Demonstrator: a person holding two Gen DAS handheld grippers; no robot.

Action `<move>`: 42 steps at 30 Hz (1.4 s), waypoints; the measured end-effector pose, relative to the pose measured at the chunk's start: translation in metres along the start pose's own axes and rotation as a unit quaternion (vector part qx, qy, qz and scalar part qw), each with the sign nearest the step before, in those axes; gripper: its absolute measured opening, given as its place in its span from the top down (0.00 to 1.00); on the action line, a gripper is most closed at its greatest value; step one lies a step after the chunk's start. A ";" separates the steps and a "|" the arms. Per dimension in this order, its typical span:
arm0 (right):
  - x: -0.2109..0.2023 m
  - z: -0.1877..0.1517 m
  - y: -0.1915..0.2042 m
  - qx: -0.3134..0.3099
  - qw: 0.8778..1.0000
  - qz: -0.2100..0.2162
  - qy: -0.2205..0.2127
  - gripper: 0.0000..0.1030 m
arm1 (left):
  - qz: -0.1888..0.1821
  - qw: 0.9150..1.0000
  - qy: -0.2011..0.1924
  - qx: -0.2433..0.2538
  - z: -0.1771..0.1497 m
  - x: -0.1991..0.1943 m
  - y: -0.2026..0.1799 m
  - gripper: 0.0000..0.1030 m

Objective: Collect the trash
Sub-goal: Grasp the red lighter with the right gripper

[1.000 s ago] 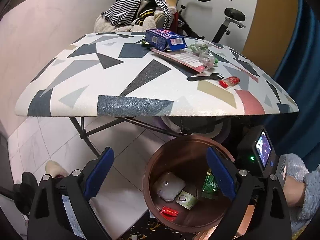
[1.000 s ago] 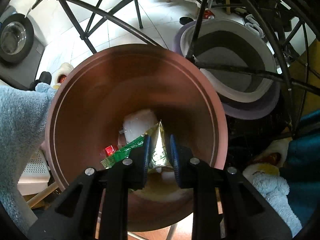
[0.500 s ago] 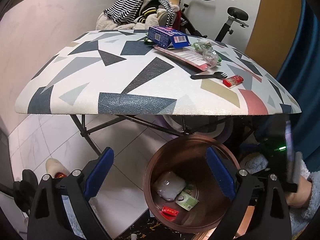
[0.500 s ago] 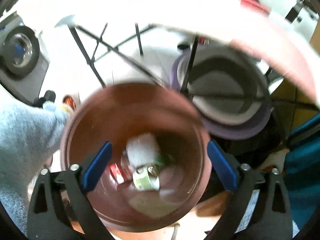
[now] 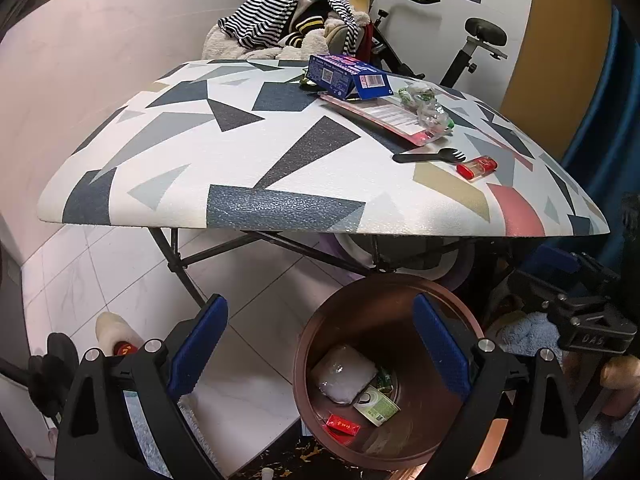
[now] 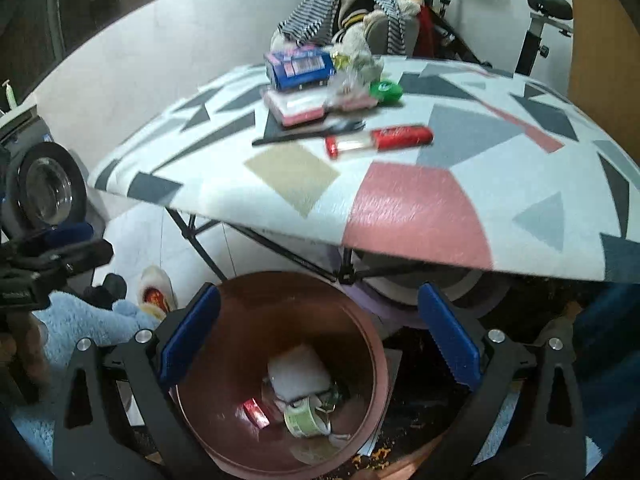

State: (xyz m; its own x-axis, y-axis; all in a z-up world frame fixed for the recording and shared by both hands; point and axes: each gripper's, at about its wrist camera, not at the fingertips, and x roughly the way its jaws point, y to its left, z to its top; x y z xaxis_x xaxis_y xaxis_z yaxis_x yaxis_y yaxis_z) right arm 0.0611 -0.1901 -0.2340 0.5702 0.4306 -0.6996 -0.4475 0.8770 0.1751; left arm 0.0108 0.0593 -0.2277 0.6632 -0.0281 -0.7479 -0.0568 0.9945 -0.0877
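Note:
A brown bin (image 5: 400, 320) stands on the floor under the patterned table (image 5: 280, 208). In it lie a white packet (image 5: 344, 374), a green-white wrapper (image 5: 376, 400) and a red packet (image 5: 342, 426). My left gripper (image 5: 320, 320) hangs open and empty over the bin's left side. My right gripper (image 6: 318, 308) is open and empty above the bin (image 6: 360, 320). On the table lie a red lighter (image 6: 380, 140), a black spork (image 6: 308, 132), a blue box (image 6: 298, 68), a pink-edged package (image 6: 296, 106) and crumpled plastic (image 5: 428, 108).
A grey basin (image 6: 472, 284) sits under the table behind the bin. Beyond the table are a pile of clothes (image 5: 288, 24) and an exercise bike (image 5: 480, 40). A washing machine (image 6: 44, 188) stands at the left, with a slipper (image 6: 154, 292) on the tiles.
My right gripper opened and let the green-gold wrapper drop into the bin. It then rose and tilted up, bringing the table top into its view. The left gripper stayed put.

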 end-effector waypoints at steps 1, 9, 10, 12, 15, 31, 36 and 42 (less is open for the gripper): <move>-0.001 0.001 -0.001 0.000 1.000 0.002 -0.003 0.05 | 0.000 1.000 0.000 0.000 0.000 0.000 0.000 0.11; -0.017 0.020 -0.017 0.018 1.000 0.008 -0.023 0.05 | -0.002 1.000 -0.002 -0.003 0.001 -0.001 0.000 0.11; -0.019 0.025 -0.019 0.015 1.000 0.000 -0.024 0.05 | -0.002 1.000 -0.001 -0.004 0.001 0.000 0.000 0.11; -0.018 0.038 -0.024 0.008 0.999 -0.035 -0.014 0.05 | 0.000 1.000 0.000 -0.005 0.001 0.001 0.000 0.11; -0.010 0.057 -0.035 0.009 0.999 -0.044 -0.009 0.05 | -0.001 1.000 0.003 -0.005 0.001 0.003 -0.001 0.11; 0.066 0.103 -0.039 -0.024 0.997 -0.063 0.046 0.05 | -0.004 0.999 0.013 -0.031 0.001 0.011 0.011 0.11; 0.071 0.104 -0.030 -0.038 0.996 -0.060 0.051 0.06 | -0.008 0.999 0.017 -0.033 0.003 0.017 0.009 0.11; 0.071 0.106 -0.030 -0.040 0.996 -0.062 0.049 0.18 | -0.013 1.000 0.018 -0.022 0.004 0.021 0.004 0.11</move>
State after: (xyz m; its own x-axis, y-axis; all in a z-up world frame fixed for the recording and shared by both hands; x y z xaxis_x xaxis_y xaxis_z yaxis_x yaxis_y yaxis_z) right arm 0.1881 -0.1634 -0.2150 0.5558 0.2945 -0.7774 -0.4344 0.9002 0.0305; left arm 0.0272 0.0625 -0.2410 0.6374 -0.0588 -0.7683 -0.0730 0.9880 -0.1362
